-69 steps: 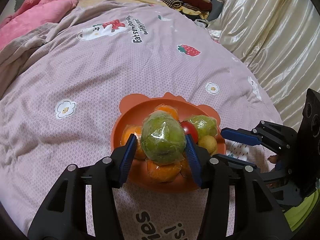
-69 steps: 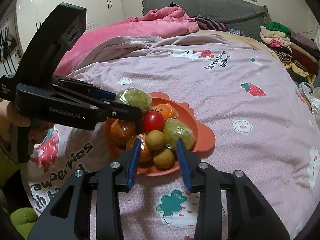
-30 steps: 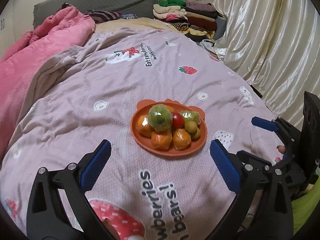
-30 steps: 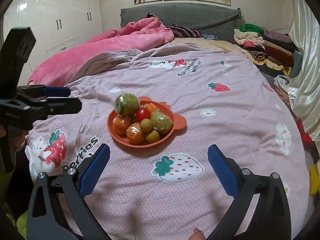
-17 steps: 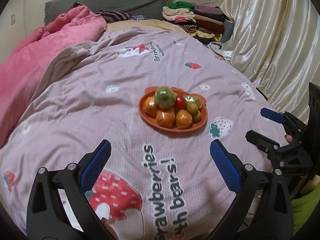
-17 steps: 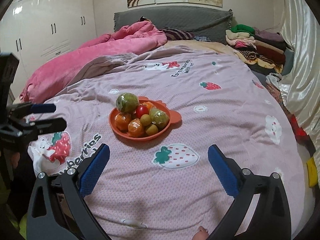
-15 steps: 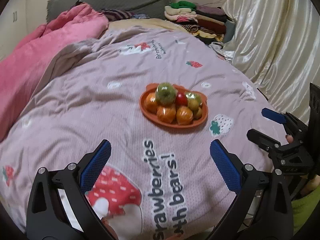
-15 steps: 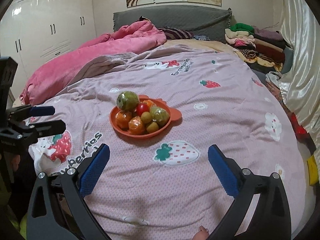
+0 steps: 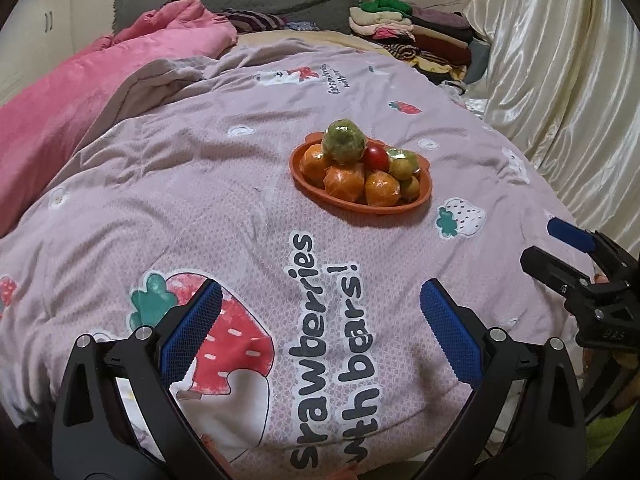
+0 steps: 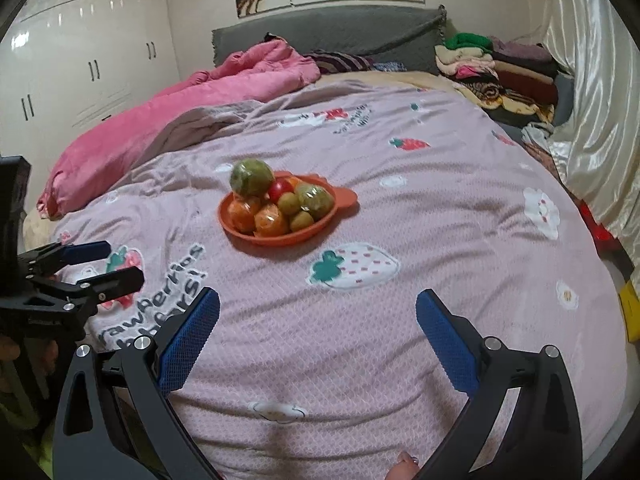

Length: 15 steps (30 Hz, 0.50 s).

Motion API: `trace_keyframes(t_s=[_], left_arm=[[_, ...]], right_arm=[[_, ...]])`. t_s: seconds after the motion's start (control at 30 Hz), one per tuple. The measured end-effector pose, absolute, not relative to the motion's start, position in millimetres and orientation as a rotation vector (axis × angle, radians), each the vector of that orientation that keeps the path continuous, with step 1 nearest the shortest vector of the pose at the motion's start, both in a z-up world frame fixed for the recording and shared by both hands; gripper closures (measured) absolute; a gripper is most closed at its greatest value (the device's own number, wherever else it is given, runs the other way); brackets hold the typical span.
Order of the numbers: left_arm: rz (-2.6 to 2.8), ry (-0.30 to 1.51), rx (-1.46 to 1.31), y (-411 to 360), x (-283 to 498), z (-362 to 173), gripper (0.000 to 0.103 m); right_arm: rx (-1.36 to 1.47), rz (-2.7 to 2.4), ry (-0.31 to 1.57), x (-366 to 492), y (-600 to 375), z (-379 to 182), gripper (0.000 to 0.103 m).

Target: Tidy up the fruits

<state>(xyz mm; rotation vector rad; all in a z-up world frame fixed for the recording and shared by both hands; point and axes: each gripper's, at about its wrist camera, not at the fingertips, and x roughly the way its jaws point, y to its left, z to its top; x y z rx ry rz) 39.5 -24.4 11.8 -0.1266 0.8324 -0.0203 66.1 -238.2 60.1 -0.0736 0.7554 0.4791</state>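
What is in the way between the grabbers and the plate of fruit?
Nothing visible. Only bare pink quilt lies between the open left gripper, the open right gripper and the orange plate of fruit.

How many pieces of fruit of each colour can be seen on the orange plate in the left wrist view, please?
Orange fruits: 3
Green wrapped fruits: 2
Red fruit: 1
Small yellow-brown fruits: 2
Total: 8 in view; more may be hidden behind the pile.
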Motion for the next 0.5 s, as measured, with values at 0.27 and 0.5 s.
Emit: trace_keyframes(t_s=[0.27, 0.5], left_arm=[[0.008, 0.839, -0.129, -22.8, 39.1, 9.0, 0.010], [0.015, 0.844, -0.131, -23.4, 37.9, 8.4, 0.010]], right_arm=[[-0.050, 0.450, 0.756, 61.6, -240.2, 53.3, 0.005], [-0.043, 0.447, 0.759, 60.5, -240.2, 51.8, 0.005]])
